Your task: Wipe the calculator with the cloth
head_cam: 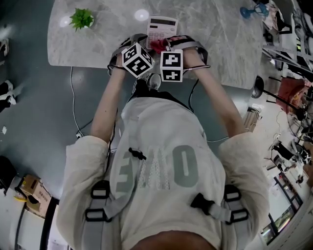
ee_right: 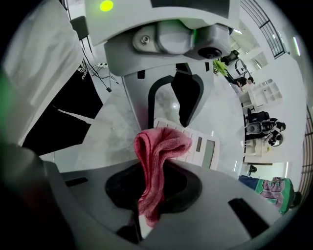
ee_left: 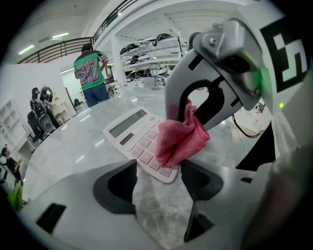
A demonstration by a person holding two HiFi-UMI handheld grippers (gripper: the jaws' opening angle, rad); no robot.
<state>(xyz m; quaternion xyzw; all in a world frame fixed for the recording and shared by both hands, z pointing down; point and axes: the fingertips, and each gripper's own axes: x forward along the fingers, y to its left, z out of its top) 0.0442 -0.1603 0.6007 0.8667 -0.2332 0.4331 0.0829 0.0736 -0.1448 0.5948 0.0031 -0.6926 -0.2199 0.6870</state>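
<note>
A white calculator lies on the marble table, with a pink cloth resting on its near end. My right gripper is shut on the cloth, which bunches up out of its jaws and presses on the keys. In the left gripper view the cloth hangs from the right gripper onto the calculator. My left gripper is open just short of the calculator's near edge, with only bare table between its jaws. Both grippers sit close together.
A small green plant stands at the table's far left and a blue object at its far right. A cable runs on the floor below the table's near edge. A person in a green jersey stands far off.
</note>
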